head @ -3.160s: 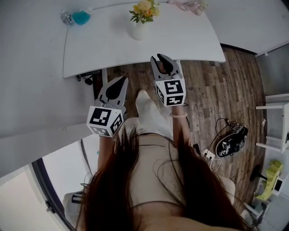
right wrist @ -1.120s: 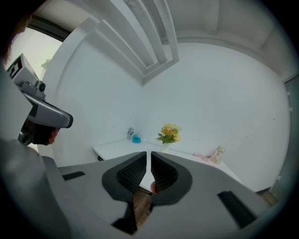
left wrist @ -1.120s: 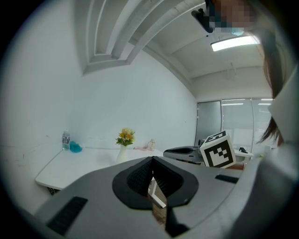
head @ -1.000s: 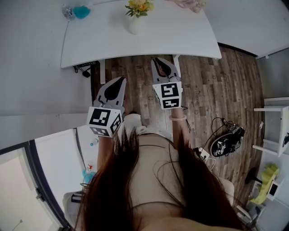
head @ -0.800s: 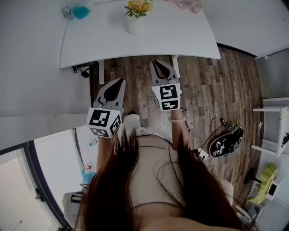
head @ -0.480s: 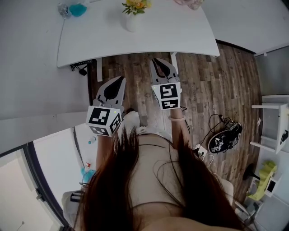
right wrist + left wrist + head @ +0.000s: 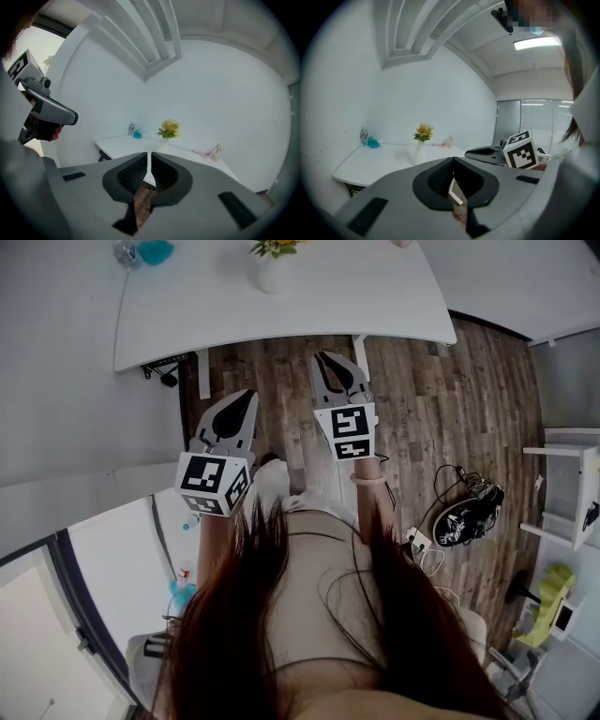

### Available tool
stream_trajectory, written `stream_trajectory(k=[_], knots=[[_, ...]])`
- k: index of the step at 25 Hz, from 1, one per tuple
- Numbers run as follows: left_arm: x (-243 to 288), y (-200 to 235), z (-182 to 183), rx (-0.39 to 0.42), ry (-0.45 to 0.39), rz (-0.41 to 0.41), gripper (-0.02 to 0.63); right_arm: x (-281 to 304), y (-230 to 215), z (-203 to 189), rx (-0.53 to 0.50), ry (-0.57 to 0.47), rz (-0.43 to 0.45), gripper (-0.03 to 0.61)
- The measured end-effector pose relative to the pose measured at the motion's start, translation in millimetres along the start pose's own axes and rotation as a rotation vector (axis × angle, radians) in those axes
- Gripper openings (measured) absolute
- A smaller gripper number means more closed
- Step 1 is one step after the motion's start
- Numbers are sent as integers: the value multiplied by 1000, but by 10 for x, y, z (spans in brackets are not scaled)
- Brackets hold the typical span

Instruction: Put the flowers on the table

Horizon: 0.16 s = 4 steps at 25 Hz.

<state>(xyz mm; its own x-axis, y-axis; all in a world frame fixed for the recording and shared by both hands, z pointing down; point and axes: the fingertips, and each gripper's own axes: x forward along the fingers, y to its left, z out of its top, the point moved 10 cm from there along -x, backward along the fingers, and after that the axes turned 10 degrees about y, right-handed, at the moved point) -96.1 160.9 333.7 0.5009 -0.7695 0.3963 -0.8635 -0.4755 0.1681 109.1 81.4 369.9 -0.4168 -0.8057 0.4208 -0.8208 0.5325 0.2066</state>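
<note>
- The flowers (image 7: pixel 273 247) stand upright in their white vase (image 7: pixel 270 276) on the desk (image 7: pixel 328 296), toward its far side. The top edge of the head view cuts them off.
- Over the last few seconds the desk has slid up the head view. More wooden floor (image 7: pixel 441 399) now shows between its near edge and the grippers, so the person appears to have backed away from it.
- Nothing on the desk has shifted. The vase keeps its spot, and the bottle (image 7: pixel 125 251) and teal object (image 7: pixel 153 251) sit at the far left corner as before.
- The left gripper (image 7: pixel 246 395) is closed with nothing between its jaws. It hangs over the floor, well short of the desk.
- The right gripper (image 7: pixel 323 357) is likewise closed and empty, a little nearer the desk edge but not touching it.
- Both gripper views show the flowers well off, across the desk top.
- As I read it, the placing is done: the flowers are down and stable, and neither gripper holds them. What remains is only stepping clear.
</note>
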Motion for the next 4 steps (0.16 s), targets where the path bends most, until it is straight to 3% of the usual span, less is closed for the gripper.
stream_trajectory(k=[4], knots=[[15,-44,-16,5,4,-11,3,-39,1,-28,-5,2,-3,44]])
